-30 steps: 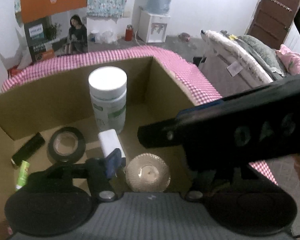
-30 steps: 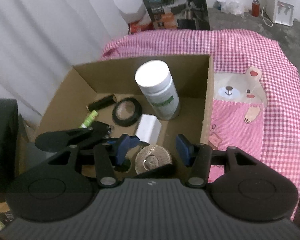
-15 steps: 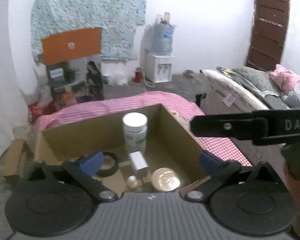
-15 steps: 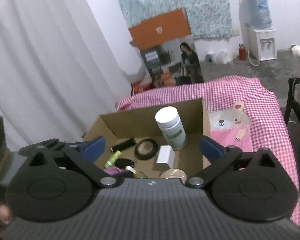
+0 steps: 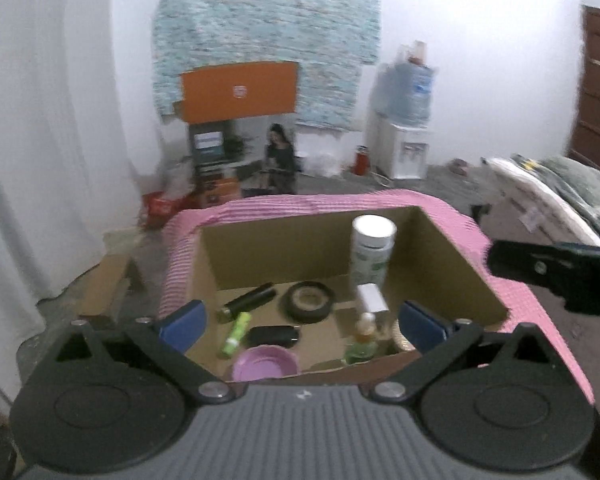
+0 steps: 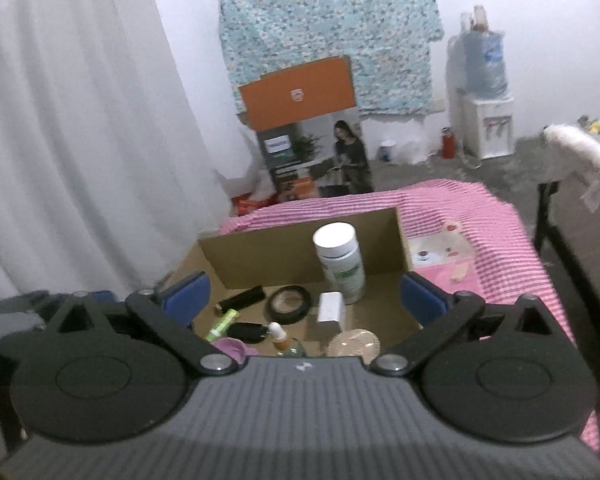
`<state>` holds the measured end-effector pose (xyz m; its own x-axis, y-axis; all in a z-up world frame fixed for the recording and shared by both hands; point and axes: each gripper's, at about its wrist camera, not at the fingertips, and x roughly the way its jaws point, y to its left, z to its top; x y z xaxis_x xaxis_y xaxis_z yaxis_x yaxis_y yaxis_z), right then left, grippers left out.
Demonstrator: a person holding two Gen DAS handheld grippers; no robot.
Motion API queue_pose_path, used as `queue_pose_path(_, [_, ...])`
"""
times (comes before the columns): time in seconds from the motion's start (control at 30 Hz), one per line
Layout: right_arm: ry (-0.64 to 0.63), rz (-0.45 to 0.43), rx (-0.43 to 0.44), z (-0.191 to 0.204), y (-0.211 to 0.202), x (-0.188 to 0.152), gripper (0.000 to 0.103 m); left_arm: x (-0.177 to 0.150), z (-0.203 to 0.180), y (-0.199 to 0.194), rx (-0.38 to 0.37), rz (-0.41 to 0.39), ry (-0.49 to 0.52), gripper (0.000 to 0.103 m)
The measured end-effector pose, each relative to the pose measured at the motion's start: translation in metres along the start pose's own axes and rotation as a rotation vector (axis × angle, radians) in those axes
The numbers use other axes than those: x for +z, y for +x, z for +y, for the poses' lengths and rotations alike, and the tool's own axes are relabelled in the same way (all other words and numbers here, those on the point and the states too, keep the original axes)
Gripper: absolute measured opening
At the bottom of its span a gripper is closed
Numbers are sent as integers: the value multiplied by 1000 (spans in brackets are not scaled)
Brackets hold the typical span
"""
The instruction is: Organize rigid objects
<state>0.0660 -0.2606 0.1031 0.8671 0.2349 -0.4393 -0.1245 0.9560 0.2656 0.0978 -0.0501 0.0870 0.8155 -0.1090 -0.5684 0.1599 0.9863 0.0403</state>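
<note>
A brown cardboard box [image 5: 276, 252] [image 6: 284, 256] stands on a pink checked cloth [image 5: 284, 204]. Inside it are a white-capped bottle [image 5: 371, 254] [image 6: 340, 262], a black tape ring [image 5: 309, 301] [image 6: 289, 303], a white block [image 5: 371, 298] [image 6: 331, 306], a black cylinder [image 5: 247, 301], a green tube [image 5: 235, 334], a purple bowl [image 5: 265, 363], a dropper bottle [image 5: 363, 338] and a round gold disc [image 6: 353, 342]. My left gripper [image 5: 302, 326] is open, held back above the box's near edge, with nothing between its fingers. My right gripper [image 6: 302, 300] is also open and holds nothing.
The other gripper's black body [image 5: 556, 272] juts in at the right of the left wrist view. White curtains [image 6: 80, 140] hang at the left. A water dispenser [image 6: 482, 108], an orange carton [image 6: 296, 92] and a bed [image 5: 560, 196] stand beyond.
Both grippers have opened wide and drawn back and up from inside the box. The view now takes in the whole box and the room behind it.
</note>
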Motion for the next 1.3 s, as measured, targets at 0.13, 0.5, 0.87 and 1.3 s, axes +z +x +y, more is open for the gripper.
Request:
queue_pose_path(0.13, [-35,-7,-72,8,-1,-9,102,-10,6,0,43,-9,-6,103])
queue_pose_path(0.5, [-89,133,-156,17,33,-35,102,-27,19,18,7,69,-53,103])
queue_pose_path(0.87, [-87,207,-162,12,58,-42,102,-26,24,30,32,163,-46,103])
queue_pose_path(1.3, [-80,230,-163,6,58,-43,102,-23,19,33,41,179,-29,103])
